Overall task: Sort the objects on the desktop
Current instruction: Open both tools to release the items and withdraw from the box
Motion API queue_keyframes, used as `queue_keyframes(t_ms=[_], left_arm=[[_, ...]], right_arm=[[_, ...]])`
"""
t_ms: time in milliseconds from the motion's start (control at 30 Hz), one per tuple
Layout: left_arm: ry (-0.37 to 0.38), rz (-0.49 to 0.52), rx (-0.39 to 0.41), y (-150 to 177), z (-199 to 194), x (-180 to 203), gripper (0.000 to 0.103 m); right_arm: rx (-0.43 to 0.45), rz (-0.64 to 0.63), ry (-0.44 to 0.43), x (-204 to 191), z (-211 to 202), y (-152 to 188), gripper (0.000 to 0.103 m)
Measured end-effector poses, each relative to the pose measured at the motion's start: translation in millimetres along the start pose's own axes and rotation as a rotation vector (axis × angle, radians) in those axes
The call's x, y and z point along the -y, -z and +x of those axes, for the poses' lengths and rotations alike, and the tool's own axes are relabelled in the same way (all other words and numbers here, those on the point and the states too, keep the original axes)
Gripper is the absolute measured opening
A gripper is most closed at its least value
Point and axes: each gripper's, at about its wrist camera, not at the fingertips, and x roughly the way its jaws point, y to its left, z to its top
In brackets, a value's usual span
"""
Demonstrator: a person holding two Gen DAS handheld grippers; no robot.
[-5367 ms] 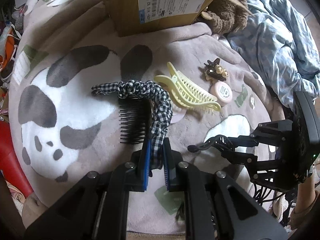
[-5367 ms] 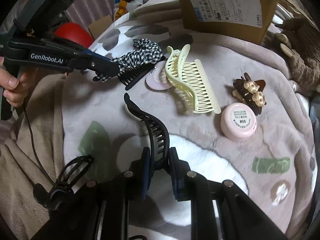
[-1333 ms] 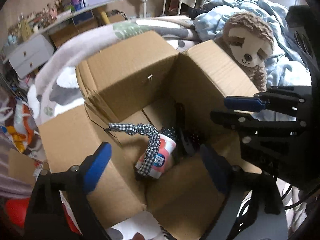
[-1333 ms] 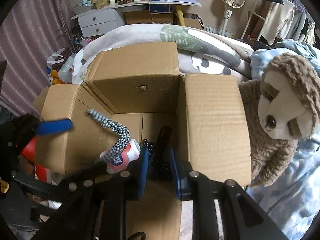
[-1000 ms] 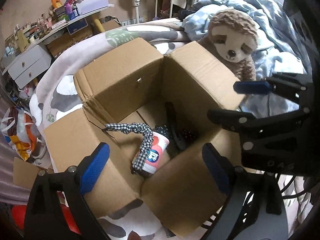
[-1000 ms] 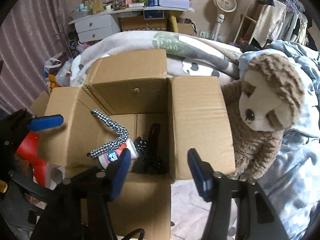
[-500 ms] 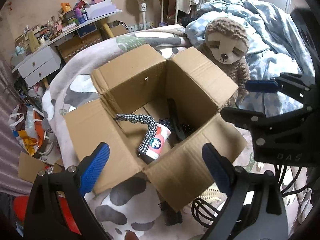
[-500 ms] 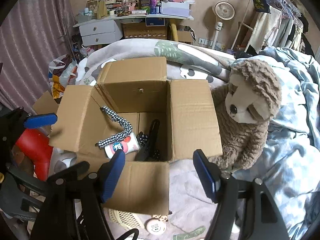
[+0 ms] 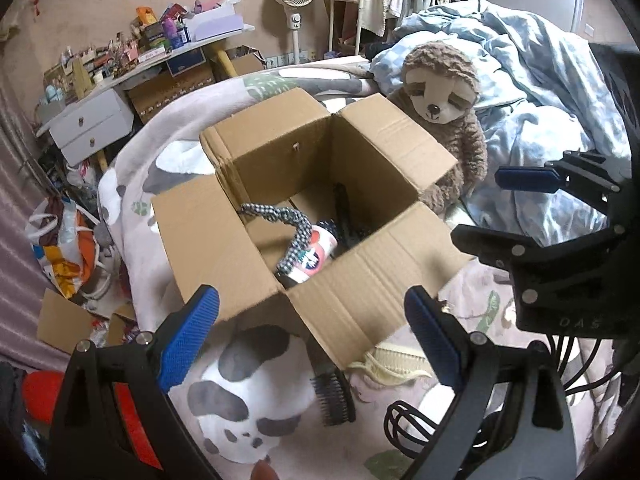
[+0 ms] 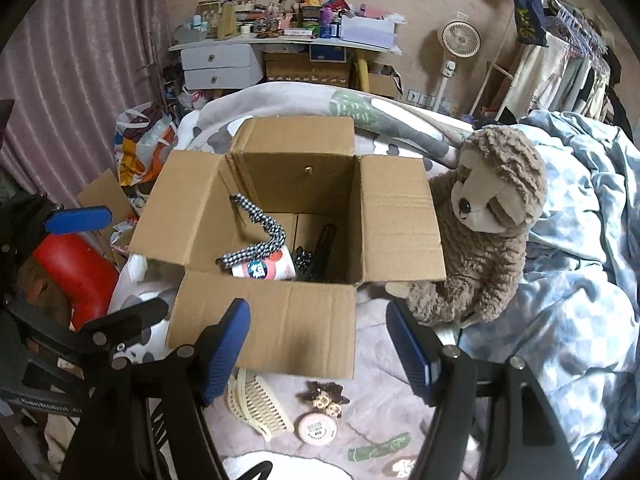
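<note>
- Both grippers I hold above the open cardboard box, and neither carries anything.
- I see the left gripper with its blue pads spread wide, nothing between them.
- I see the right gripper with its fingers wide apart too (only the near box flap shows in the gap).
- Inside the box lie the checked scrunchie, draped over a white and pink cup, and a black hair claw beside it.
- On the blanket in front of the box remain the yellow claw clip, a brown hair clip, a pink round tin and a black comb.
- A plush sloth leans at the box's right flap.
</note>
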Motion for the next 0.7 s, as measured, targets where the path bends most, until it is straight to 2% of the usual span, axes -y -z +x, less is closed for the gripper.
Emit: queue_keyframes(t_ms=[400,700], left_arm=[[-0.006,-0.006,0.005,37,-10,13,0.094],[-0.009,-0.034,-0.031,74,-2,17,0.094]], right_arm=[[-0.010,-0.029,-0.025,-9,-12,38,0.072],[-0.039,-0.038,-0.049,-17,-6,73,0.072]])
